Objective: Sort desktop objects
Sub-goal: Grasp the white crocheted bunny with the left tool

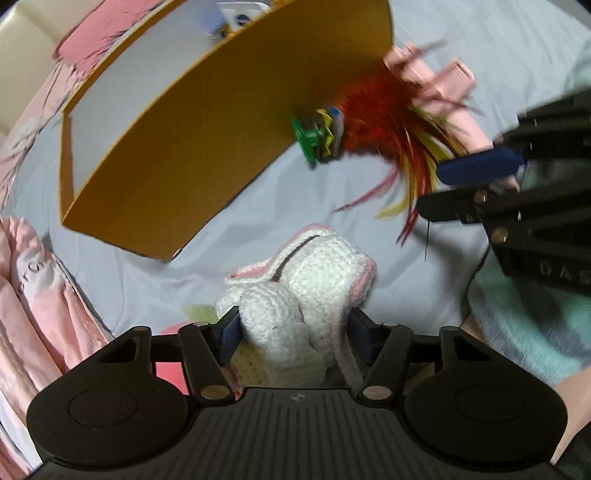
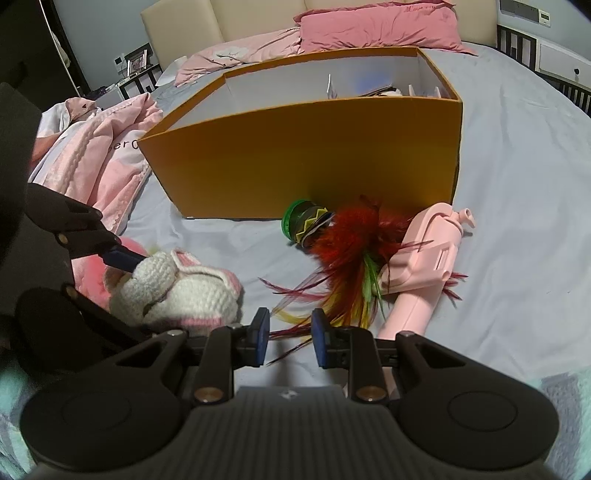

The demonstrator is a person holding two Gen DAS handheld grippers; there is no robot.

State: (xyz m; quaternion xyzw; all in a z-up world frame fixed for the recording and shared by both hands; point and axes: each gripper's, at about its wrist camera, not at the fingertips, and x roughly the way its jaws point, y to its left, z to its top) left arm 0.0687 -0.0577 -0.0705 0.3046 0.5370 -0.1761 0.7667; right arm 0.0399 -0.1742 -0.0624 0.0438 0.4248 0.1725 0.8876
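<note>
Pink quilt [image 2: 92,162] left of the jaws, left gripper [image 1: 293,328] with the crocheted white toy [image 1: 314,288] between its pads, grey-blue bedsheet [image 2: 517,184] beneath, orange box [image 2: 303,162] ahead, right gripper [image 2: 290,338] parted, unladen over feathers [image 2: 347,258], headboard [image 2: 258,14] beyond.

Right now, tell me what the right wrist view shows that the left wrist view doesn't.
Only the right wrist view: the pink pillow, headboard and the pink device's full body. Only the left wrist view: both pads of the left hand-held gripper against the crocheted toy. Both share the orange box, the feather shuttlecock and the crocheted toy.
</note>
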